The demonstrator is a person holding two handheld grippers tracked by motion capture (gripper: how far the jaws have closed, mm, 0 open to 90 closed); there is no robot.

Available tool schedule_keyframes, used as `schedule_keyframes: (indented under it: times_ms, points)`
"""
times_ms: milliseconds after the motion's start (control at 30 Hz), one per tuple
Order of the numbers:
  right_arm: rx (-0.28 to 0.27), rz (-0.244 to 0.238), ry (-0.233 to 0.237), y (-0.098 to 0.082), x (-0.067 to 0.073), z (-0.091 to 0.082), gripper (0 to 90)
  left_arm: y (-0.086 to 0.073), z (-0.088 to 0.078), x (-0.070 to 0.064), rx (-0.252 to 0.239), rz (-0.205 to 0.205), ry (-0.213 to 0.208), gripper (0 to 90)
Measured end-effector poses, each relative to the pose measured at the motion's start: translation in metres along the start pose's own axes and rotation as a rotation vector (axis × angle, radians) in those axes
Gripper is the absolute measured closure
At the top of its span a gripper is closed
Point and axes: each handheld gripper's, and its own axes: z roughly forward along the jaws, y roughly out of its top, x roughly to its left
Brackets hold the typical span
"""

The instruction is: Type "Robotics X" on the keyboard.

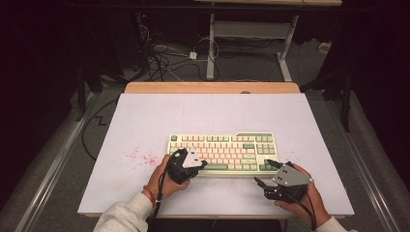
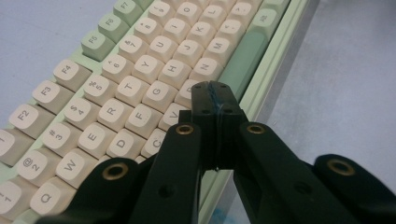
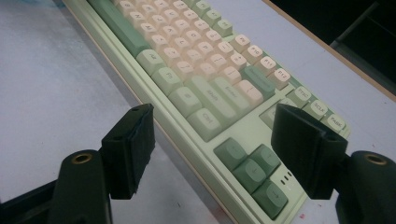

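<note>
You are poising clenched left claw (image 2: pixel 215 100) over cream-and-green plastic keyboard (image 1: pixel 223 152), keys just beneath tip, about to press. Right claw (image 3: pixel 224 154) is hanging released by arrow keys. Next: lowering tip onto single key.

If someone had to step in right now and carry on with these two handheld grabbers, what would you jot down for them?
Left gripper: jaws shut, nothing between them, tip poised over the keyboard near the V and B keys, beside the space bar.
Right gripper: jaws open, empty, at the keyboard's right end by the arrow keys.
The keyboard lies flat on the table.
Done: left jaws closed into a poking tip.
Left: probably pressing keys; whether any is pressed yet, I cannot tell.
</note>
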Motion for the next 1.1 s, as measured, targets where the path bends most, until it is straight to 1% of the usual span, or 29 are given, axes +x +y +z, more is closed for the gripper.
schedule_keyframes:
  times_ms: [33,100,133,200,233,300,333,400,467,500,533,600,667,700,733,767,800,833,900,967,1000,1067,1100]
  points:
    - [0.0,0.0,0.001,0.0,0.0,0.0,30.9,0.0,0.001,0.0,0.005,0.0,0.0,86.5]
    - [0.003,-0.001,0.001,0.0,0.0,0.0,30.9,-0.001,0.002,0.0,0.003,-0.015,0.016,85.2]
    - [0.003,-0.001,0.003,0.0,0.0,0.0,31.0,-0.001,0.002,0.001,0.003,-0.02,0.012,85.2]
    - [0.007,-0.002,0.004,0.0,0.001,0.0,31.0,-0.003,0.004,0.001,0.02,-0.019,0.011,87.0]
    - [0.007,-0.003,0.005,0.0,0.001,0.0,31.0,-0.004,0.004,0.001,0.015,-0.025,0.01,87.2]
    - [0.011,-0.005,0.007,0.0,0.001,0.001,31.0,-0.002,0.003,0.001,0.026,-0.018,0.007,87.2]
    - [0.012,-0.006,0.006,0.0,0.001,0.001,31.0,-0.001,0.001,0.0,0.023,-0.012,0.007,87.3]
    - [0.009,-0.012,0.006,0.0,0.001,0.001,31.0,0.0,-0.006,0.001,-0.005,-0.022,0.004,87.0]
    - [0.007,-0.007,0.004,0.001,0.001,0.0,31.0,0.001,-0.013,0.003,-0.027,-0.026,0.018,86.1]
    - [0.007,-0.007,0.002,0.0,0.001,0.0,31.0,0.001,-0.017,0.005,-0.046,-0.04,0.019,84.5]
    - [0.007,-0.006,0.001,0.0,0.0,0.0,31.0,0.0,-0.02,0.006,-0.057,-0.044,0.017,84.1]
    - [0.006,-0.004,-0.001,0.001,0.0,0.0,31.0,-0.002,-0.025,0.008,-0.063,-0.038,0.038,82.5]
    - [0.004,-0.004,-0.003,0.001,0.0,0.0,31.0,-0.004,-0.029,0.009,-0.074,-0.04,0.033,80.6]
    - [0.004,-0.003,-0.003,0.001,0.0,-0.001,31.0,-0.006,-0.031,0.01,-0.078,-0.037,0.048,78.5]
    - [0.004,-0.004,-0.004,0.001,0.0,-0.001,31.1,-0.007,-0.034,0.01,-0.083,-0.039,0.053,77.0]
    - [0.003,-0.006,-0.006,0.001,0.0,-0.001,31.2,-0.008,-0.036,0.011,-0.088,-0.036,0.049,76.4]
    - [0.002,-0.005,-0.006,0.001,0.0,-0.001,31.2,-0.01,-0.038,0.011,-0.087,-0.023,0.058,73.9]
    - [0.002,-0.003,-0.007,0.001,-0.001,-0.001,31.2,-0.011,-0.039,0.011,-0.089,-0.02,0.075,70.8]
    - [0.001,-0.001,-0.007,0.001,-0.001,-0.001,31.3,-0.014,-0.042,0.011,-0.097,-0.02,0.072,67.1]
    - [0.002,-0.001,-0.008,0.001,-0.001,-0.001,31.3,-0.016,-0.045,0.012,-0.095,-0.013,0.108,59.3]
    - [0.002,0.0,-0.01,0.001,-0.001,-0.001,31.3,-0.018,-0.046,0.012,-0.097,-0.019,0.117,56.3]
    - [0.003,0.002,-0.011,0.001,-0.002,-0.001,31.5,-0.021,-0.049,0.013,-0.096,-0.026,0.15,46.5]
    - [0.004,0.004,-0.012,0.001,-0.002,-0.001,31.5,-0.023,-0.05,0.014,-0.097,-0.026,0.155,44.1]
